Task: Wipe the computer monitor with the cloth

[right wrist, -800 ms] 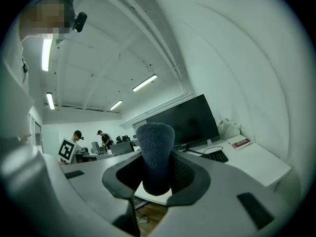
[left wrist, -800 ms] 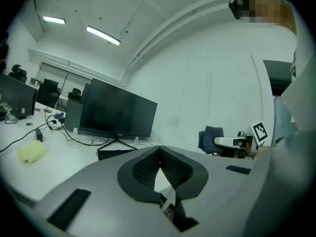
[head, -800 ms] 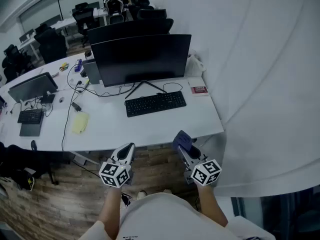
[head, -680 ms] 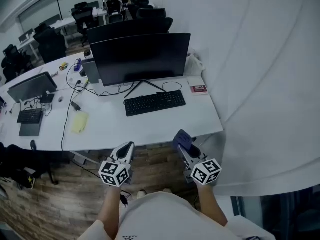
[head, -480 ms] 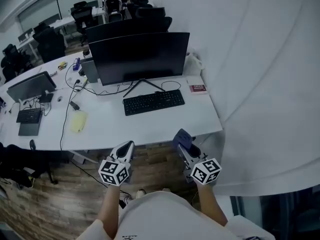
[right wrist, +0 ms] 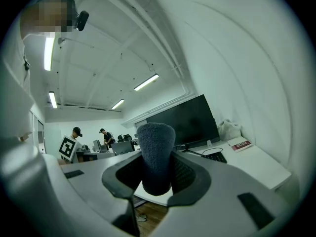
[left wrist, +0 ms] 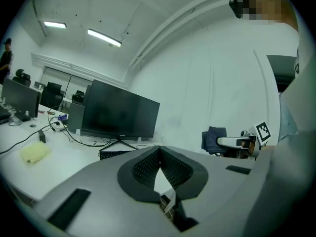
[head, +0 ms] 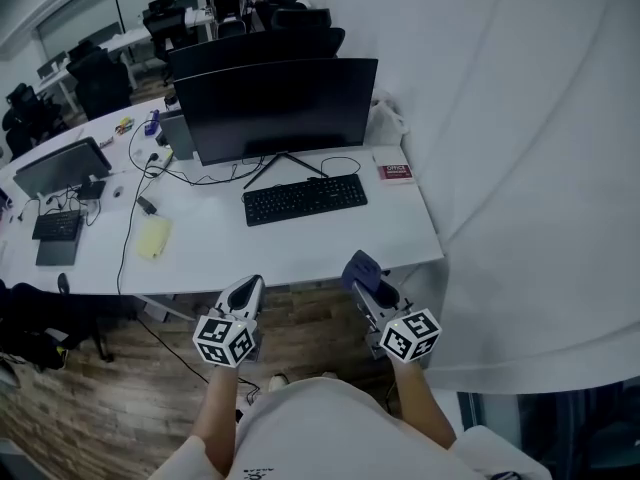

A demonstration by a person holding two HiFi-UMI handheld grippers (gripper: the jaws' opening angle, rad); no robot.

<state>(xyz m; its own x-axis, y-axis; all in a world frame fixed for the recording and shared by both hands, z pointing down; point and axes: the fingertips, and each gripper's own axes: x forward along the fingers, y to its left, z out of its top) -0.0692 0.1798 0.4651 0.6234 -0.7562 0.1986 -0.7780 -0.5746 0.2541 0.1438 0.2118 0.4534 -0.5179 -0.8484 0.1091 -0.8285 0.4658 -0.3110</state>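
The right gripper is clenched on the dark blue cloth (a bunched wad sticking out past the jaws), just off the near edge of the white desk. At its nine o'clock the left gripper is pinched closed on nothing. The monitor stands at twelve o'clock, well apart, with the keyboard before it

Left gripper closed — right gripper clamps cloth.
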